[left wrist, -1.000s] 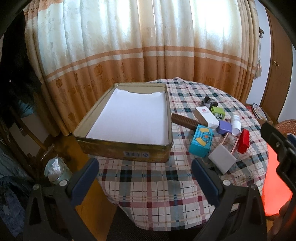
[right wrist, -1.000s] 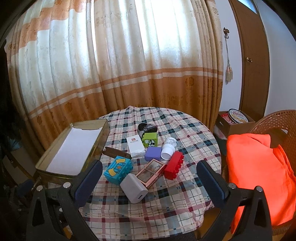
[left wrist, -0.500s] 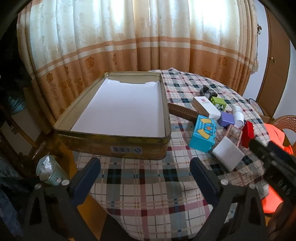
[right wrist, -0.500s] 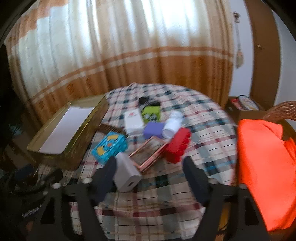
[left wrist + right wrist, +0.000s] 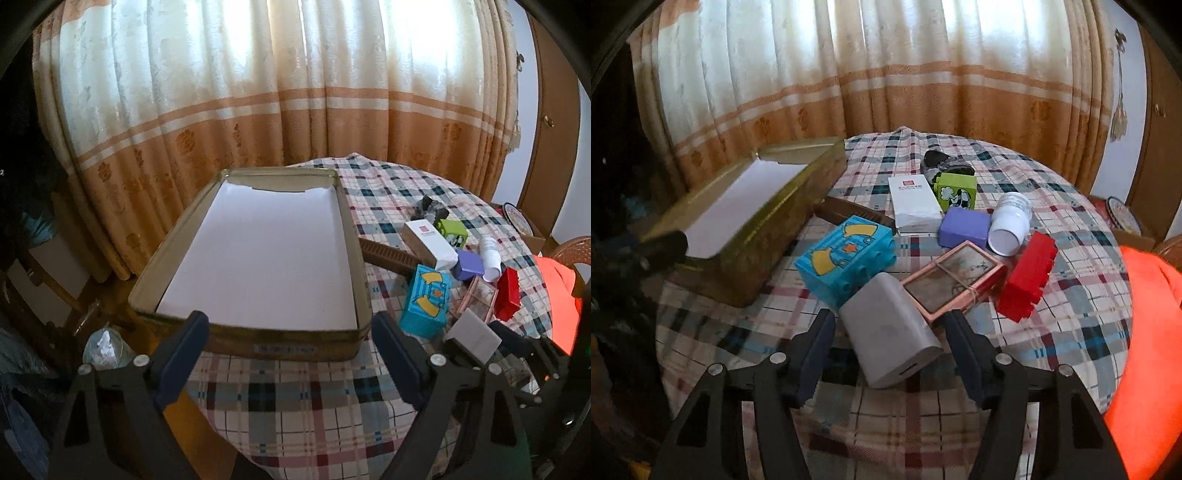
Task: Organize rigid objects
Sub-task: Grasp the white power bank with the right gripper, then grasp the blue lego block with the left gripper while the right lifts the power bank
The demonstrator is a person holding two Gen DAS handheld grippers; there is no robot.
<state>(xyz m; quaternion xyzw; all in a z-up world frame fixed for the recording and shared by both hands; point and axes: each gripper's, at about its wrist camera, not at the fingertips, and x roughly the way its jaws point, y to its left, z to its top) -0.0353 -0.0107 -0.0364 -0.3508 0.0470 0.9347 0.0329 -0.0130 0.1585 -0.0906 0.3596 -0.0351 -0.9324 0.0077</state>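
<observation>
The right tool [image 5: 888,341] is spread around the grey charger [image 5: 886,328] on the counter [image 5: 1071,325]; its jaws have just been closing and do not yet press. Next: pinch, lift, carry into the tin tray [image 5: 284,345]. The left tool [image 5: 291,356] is spread, empty.

The left claw [image 5: 290,354] stands wide, its jaws having just been closing a little with nothing held between them, just short of the near wall of a gold tin [image 5: 280,345] lined with white paper. The tin sits on the plaid-covered counter [image 5: 317,406]. To its right cluster a blue block [image 5: 426,304], a grey box [image 5: 474,336], a red brick [image 5: 508,293] and a purple cube [image 5: 469,264].
</observation>
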